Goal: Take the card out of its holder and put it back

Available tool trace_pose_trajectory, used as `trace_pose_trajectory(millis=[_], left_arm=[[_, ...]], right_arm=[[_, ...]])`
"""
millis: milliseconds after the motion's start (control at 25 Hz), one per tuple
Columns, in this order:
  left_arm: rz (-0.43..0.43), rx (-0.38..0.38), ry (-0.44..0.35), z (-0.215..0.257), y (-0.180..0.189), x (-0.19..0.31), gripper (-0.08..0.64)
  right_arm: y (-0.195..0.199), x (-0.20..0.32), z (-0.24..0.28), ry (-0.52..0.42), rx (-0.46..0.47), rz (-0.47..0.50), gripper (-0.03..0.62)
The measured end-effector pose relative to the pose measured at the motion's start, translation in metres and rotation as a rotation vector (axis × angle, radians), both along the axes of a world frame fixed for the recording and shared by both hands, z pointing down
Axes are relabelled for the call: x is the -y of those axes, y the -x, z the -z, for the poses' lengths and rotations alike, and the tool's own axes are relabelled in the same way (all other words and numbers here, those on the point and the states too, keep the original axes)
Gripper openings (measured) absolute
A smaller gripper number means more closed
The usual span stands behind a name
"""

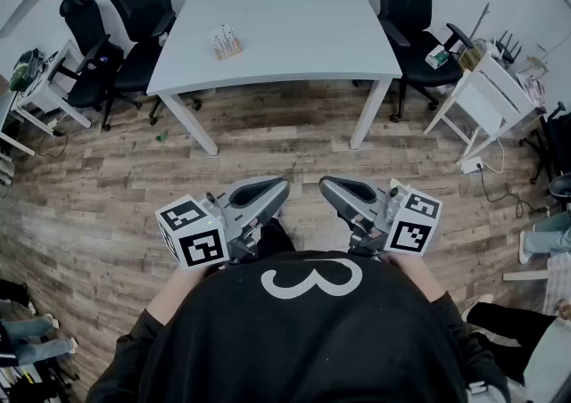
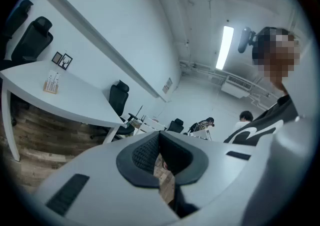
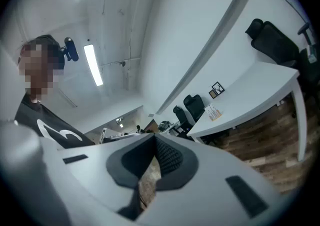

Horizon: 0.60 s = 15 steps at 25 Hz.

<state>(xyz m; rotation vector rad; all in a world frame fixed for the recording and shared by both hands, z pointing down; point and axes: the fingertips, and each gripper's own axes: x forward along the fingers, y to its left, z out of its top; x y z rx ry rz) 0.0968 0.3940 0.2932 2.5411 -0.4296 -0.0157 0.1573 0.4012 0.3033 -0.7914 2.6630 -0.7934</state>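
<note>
Two closed, empty tools are hanging by the person's tummy: the left hand-held gripper point(image 1: 272, 189) and the right hand-held gripper point(image 1: 335, 189). Far off, the card point(image 1: 225, 34) is standing in its holder point(image 1: 228, 51) on the table point(image 1: 303, 27). It is looking thin and bendy; pinching its top edge seems best.

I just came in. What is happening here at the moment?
A person stands some way back from the white table, holding the left tool and the right tool close to the body. Both tools are shut with nothing between their jaws. The card holder, with white cards in it, stands on the table far from both tools, so the task has not yet begun.
</note>
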Motion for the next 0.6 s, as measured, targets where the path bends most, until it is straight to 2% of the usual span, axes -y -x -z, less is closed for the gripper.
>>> trace_pose_trajectory(millis=[200,600], left_arm=[[0.009,-0.053,0.046,-0.001,0.014,0.013,0.014],[0.028,-0.081,0.061,-0.007,0.035,0.054,0.014]], right_arm=[[0.013,0.01,-0.005,0.005,-0.003,0.009,0.008],[0.034,0.051,-0.012,0.028,0.002,0.031,0.008]])
